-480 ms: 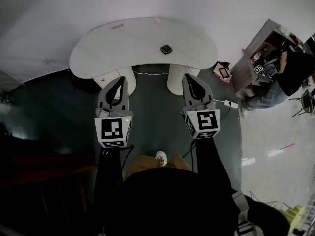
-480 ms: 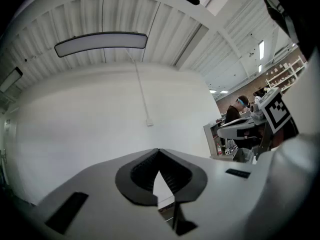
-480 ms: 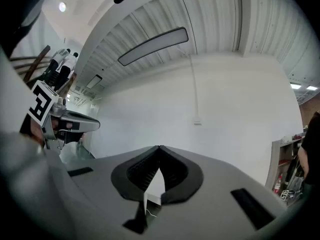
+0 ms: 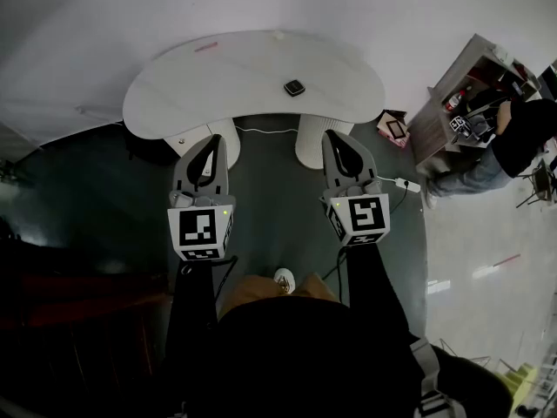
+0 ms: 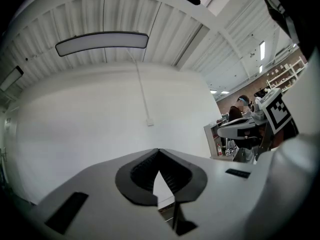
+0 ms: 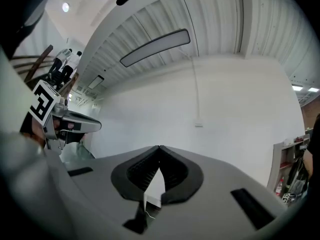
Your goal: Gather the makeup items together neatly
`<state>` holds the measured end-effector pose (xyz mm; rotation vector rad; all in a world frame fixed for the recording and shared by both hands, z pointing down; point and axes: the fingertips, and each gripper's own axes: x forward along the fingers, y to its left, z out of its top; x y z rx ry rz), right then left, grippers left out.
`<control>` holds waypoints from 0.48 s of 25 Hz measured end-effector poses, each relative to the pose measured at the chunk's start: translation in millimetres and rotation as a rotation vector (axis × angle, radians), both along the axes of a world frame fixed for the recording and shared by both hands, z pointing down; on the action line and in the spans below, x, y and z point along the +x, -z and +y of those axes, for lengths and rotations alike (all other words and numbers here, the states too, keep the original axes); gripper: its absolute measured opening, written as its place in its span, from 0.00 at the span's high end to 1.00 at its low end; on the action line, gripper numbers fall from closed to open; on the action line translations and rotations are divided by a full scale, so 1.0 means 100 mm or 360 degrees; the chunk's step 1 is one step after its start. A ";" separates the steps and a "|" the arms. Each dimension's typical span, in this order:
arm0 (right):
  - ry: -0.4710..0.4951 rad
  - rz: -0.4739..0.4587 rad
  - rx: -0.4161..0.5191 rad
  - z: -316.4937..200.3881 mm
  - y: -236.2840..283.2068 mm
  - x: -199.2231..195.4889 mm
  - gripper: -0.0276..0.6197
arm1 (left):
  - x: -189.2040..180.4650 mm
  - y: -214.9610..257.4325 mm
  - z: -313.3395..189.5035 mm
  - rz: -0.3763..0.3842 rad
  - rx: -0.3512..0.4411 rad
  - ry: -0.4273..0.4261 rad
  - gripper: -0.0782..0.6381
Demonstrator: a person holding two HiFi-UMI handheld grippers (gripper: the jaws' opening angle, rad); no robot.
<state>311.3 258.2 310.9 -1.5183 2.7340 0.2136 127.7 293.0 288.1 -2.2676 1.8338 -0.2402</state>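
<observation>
A white kidney-shaped table (image 4: 244, 77) stands ahead of me in the head view. On it lie a small dark compact (image 4: 294, 87), a thin pink stick (image 4: 206, 47) near the far left rim, and a tiny white item (image 4: 278, 35) at the far edge. My left gripper (image 4: 211, 139) and right gripper (image 4: 335, 136) are held level side by side, short of the table's near edge. Both are shut with nothing between the jaws. The left gripper view shows the left gripper (image 5: 159, 150) tips meeting against a white wall; the right gripper (image 6: 159, 146) looks the same in its own view.
Two white cylindrical table legs (image 4: 313, 142) stand just beyond the grippers. On the dark floor lie a white power strip (image 4: 406, 184) and a small box (image 4: 394, 127). A person (image 4: 513, 138) bends by a wooden shelf unit (image 4: 461, 81) at the right.
Both grippers stay where they were. The person at the right has shifted a little by the shelf.
</observation>
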 end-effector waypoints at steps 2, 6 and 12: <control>-0.0004 -0.0004 -0.0001 0.00 0.00 0.01 0.92 | 0.01 0.00 -0.01 -0.0001 0.0001 -0.0003 0.87; -0.0007 -0.0009 -0.0002 -0.02 0.00 0.00 0.92 | 0.01 0.00 -0.01 0.0001 0.0001 -0.0007 0.87; -0.0009 -0.0012 -0.0002 -0.03 0.01 -0.02 0.92 | -0.02 0.00 -0.01 0.0001 -0.0002 -0.0002 0.87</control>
